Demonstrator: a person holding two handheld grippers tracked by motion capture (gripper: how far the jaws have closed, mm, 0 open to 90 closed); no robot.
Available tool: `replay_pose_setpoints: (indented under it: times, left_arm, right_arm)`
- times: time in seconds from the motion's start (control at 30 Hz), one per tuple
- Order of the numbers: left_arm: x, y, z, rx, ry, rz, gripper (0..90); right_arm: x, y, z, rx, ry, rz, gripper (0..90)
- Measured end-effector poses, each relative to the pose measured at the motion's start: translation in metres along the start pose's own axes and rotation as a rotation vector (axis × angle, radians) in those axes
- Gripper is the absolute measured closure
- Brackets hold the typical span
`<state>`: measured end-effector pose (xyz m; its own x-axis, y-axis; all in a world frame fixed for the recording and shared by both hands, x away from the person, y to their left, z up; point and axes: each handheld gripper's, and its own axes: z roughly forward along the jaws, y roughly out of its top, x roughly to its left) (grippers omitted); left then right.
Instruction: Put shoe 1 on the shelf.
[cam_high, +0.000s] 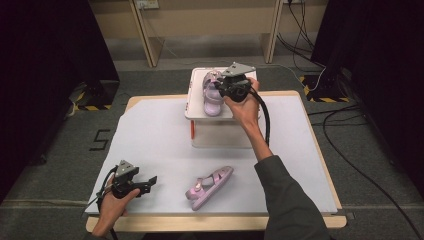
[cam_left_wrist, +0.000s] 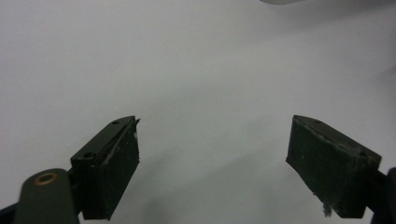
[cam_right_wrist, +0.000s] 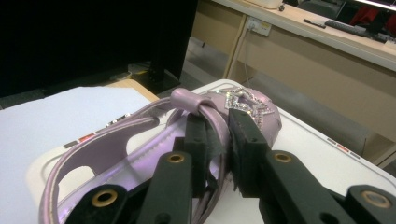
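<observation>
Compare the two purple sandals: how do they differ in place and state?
The far sandal sits on the white box lid, while the near sandal lies on the table sheet. The far sandal's strap is clamped in the right gripper; the near sandal lies free, apart from the open left gripper. Both are lilac and strappy.

In the high view the right gripper (cam_high: 220, 86) covers a good chunk of the sandal on the box (cam_high: 212, 102), so you can't see where its jaws meet the strap. In the right gripper view that sandal's heel end runs off the bottom left of the frame. Left gripper view: a pale thing (cam_left_wrist: 299, 2) at the top edge is cut off, can't tell what it is. The box label (cam_high: 192, 129) is too small to read.
</observation>
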<state>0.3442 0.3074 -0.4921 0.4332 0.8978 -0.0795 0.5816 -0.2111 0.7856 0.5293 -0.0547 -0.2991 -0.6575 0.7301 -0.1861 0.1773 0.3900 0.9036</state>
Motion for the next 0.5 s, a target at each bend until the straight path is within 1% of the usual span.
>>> replay_pose_setpoints:
  times: [0.07, 0.2, 0.5]
  left_arm:
    - [0.000, 0.000, 0.000, -0.002, -0.001, -0.001, 16.3]
    - [0.000, 0.000, 0.000, 0.000, 0.001, -0.002, 16.3]
    - [0.000, 0.000, 0.000, 0.001, -0.002, 0.000, 16.3]
  right_arm:
    - [-0.001, -0.001, 0.005, 0.008, 0.000, -0.001, 78.9]
    - [-0.003, -0.003, 0.012, 0.021, -0.017, -0.002, 78.9]
    - [-0.006, -0.002, 0.024, 0.033, -0.015, 0.004, 77.9]
